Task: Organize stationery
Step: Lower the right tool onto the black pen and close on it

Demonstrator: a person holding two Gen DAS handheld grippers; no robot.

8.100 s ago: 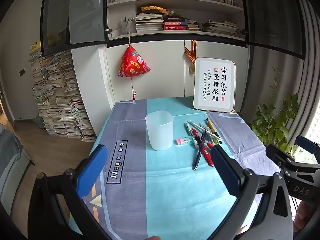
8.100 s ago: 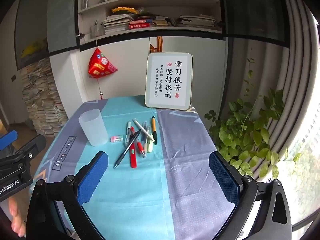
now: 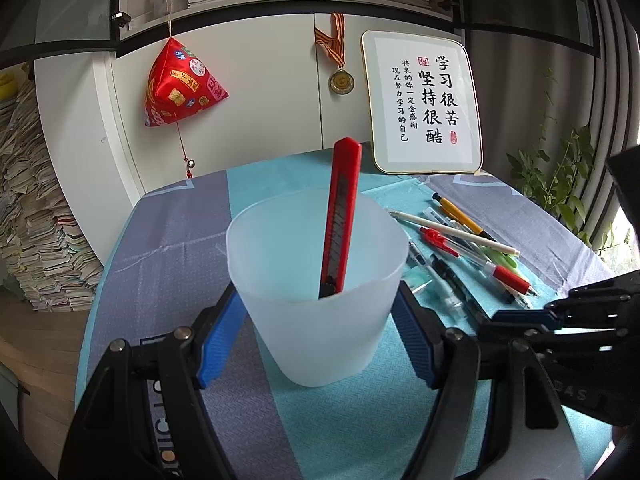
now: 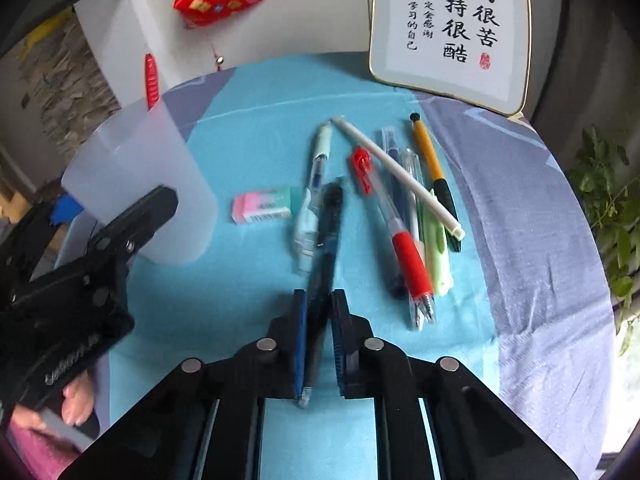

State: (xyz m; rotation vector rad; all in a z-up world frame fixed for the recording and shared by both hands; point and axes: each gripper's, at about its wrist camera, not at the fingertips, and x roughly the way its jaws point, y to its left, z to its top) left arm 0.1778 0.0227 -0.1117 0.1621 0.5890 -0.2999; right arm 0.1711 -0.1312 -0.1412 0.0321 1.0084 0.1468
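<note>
Two grippers (image 3: 316, 332) (image 4: 318, 312), seemingly on smooth plastic.

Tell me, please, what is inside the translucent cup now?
One red utility knife stands tilted inside the cup, its top above the rim. The frosted wall blurs its lower end and the cup's bottom, so any small item lying there cannot be seen.

Left tongs (image 3: 316, 332): jaws spread wide, flanking the cup (image 3: 316, 280).
Right tongs (image 4: 319, 336): jaws clamped on the black pen (image 4: 326, 248).

black gripper (image 4: 319, 304), blue pads (image 3: 218, 336)
</note>
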